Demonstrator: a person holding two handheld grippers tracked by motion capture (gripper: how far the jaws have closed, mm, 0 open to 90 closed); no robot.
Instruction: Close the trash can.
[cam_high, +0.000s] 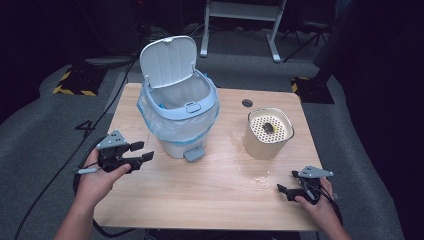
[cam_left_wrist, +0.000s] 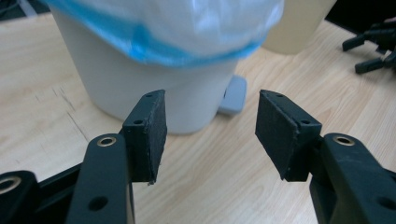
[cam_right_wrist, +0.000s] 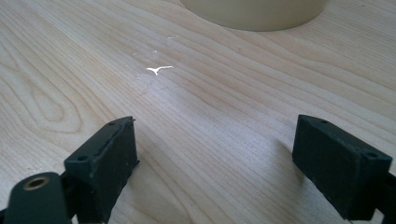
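A white pedal bin (cam_high: 180, 115) stands at the table's back left, its lid (cam_high: 167, 60) raised and a blue-edged plastic bag folded over its rim. My left gripper (cam_high: 143, 151) hovers just left of the bin's base, open and empty. In the left gripper view its jaws (cam_left_wrist: 210, 135) frame the bin wall (cam_left_wrist: 140, 84) and the grey pedal (cam_left_wrist: 233, 95). Near the front right edge my right gripper (cam_high: 287, 182) is open with nothing in it. In its own view the right gripper (cam_right_wrist: 215, 158) points over bare wood toward a beige tub (cam_right_wrist: 252, 11).
The beige round tub (cam_high: 269, 134) has a perforated top with a small dark thing lying on it. A wet-looking smear (cam_high: 255, 175) marks the wooden table (cam_high: 210, 195) in front of it. Cables trail off the table's left side. Dark floor and stands lie beyond.
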